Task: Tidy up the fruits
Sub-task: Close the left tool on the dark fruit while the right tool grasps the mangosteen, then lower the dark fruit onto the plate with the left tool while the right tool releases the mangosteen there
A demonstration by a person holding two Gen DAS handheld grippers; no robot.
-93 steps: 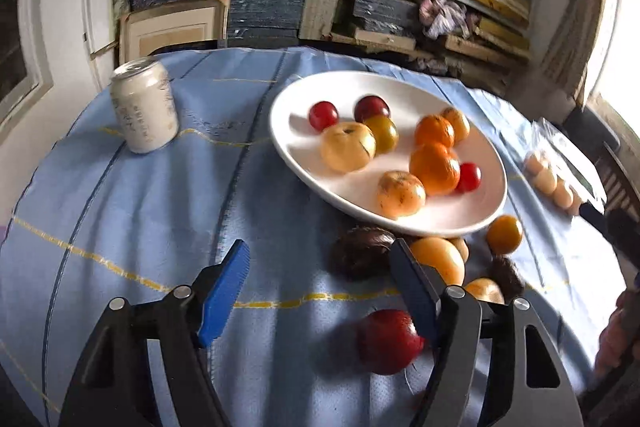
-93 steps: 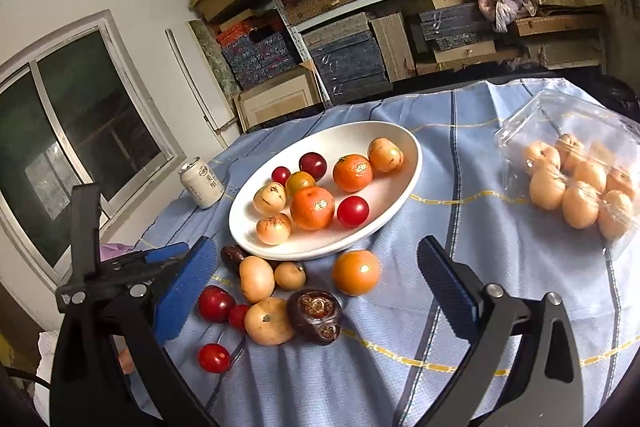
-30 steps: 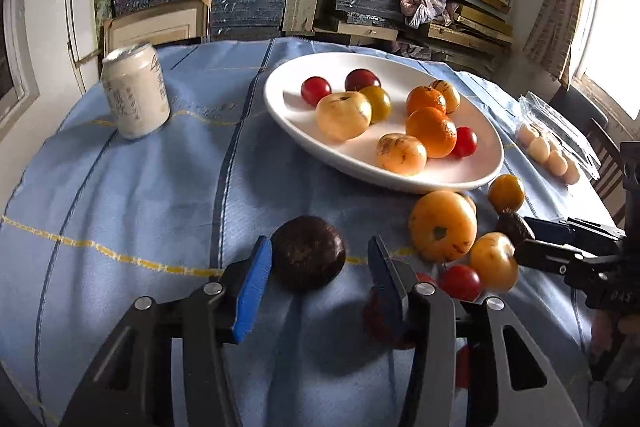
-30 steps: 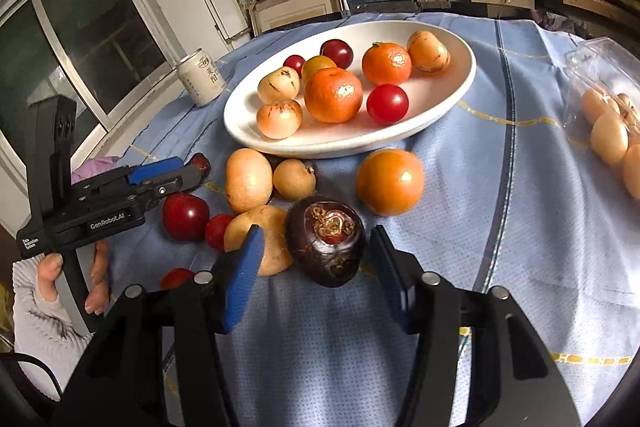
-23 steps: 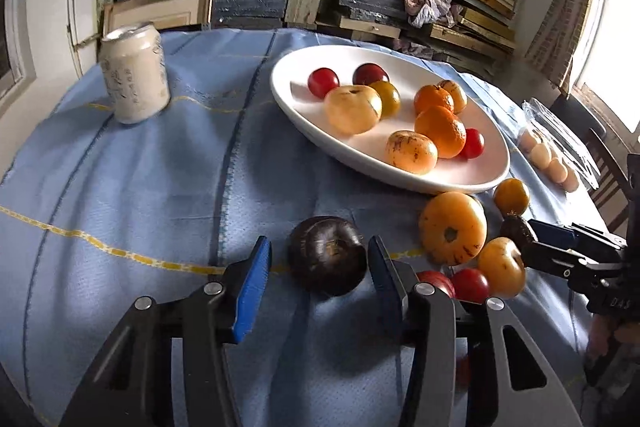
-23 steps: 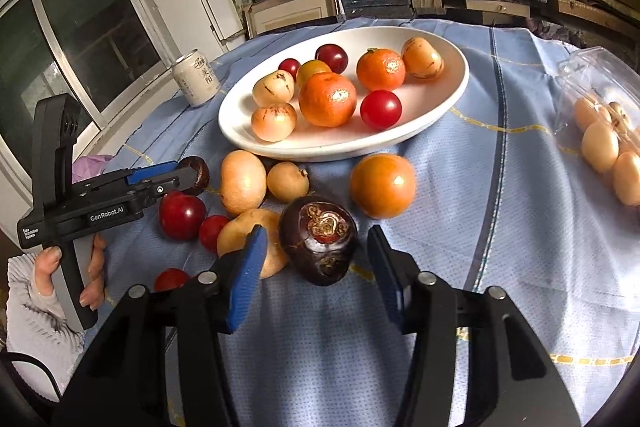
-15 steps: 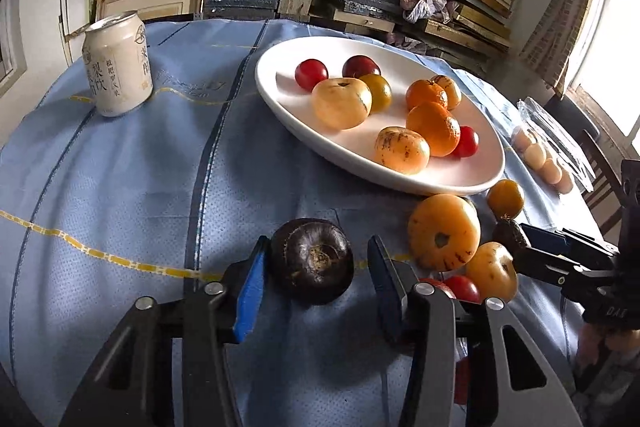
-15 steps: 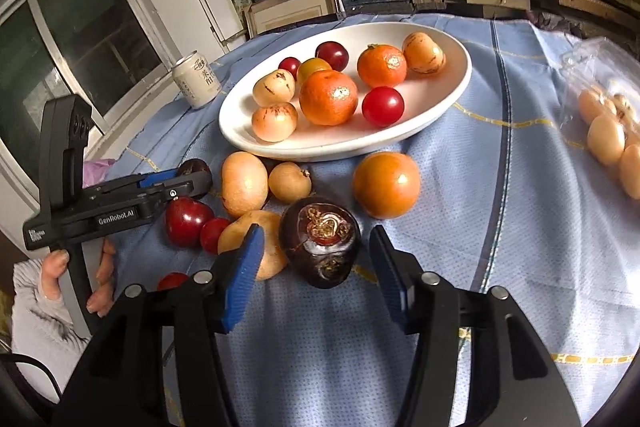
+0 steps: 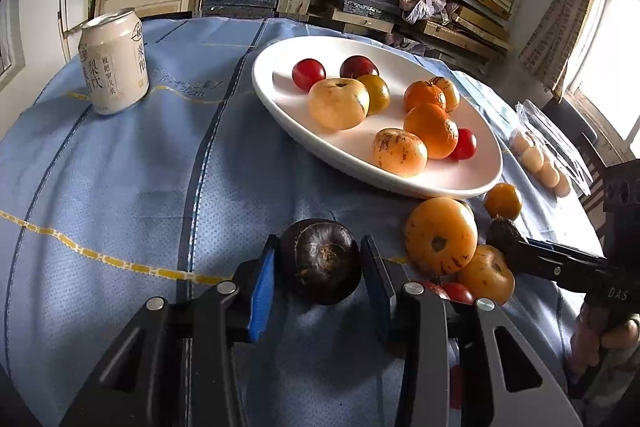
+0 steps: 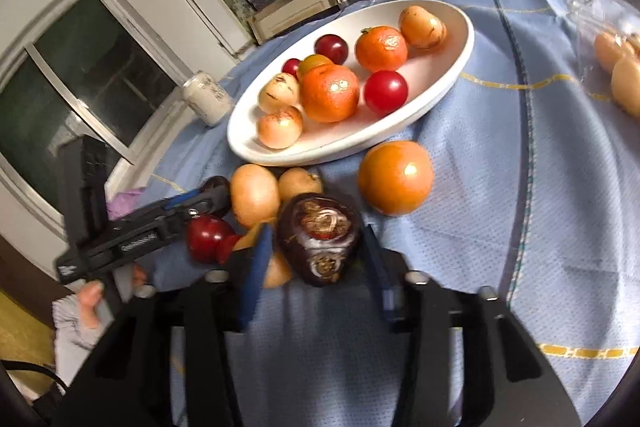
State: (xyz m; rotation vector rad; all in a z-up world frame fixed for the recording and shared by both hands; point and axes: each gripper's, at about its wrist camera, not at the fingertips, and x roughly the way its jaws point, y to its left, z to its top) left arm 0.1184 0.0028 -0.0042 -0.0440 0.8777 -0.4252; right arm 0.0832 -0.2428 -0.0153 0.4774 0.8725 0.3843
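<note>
A white oval plate holds several oranges, yellow fruits and red tomatoes. My left gripper is shut on a dark purple round fruit just above the blue cloth, in front of the plate. My right gripper is shut on a second dark purple fruit and holds it lifted and tilted over loose yellow fruits and red tomatoes. A loose orange lies right of it. The right gripper's tip also shows in the left wrist view.
A white drink can stands at the far left of the table. A clear plastic box of eggs lies at the right edge. Loose yellow fruits lie near the plate's front rim. Shelves of boxes stand behind.
My right gripper has closed on the dark fruit, lifted and tilted it left. My left gripper has closed tighter on its dark fruit and moved nearer the plate.
</note>
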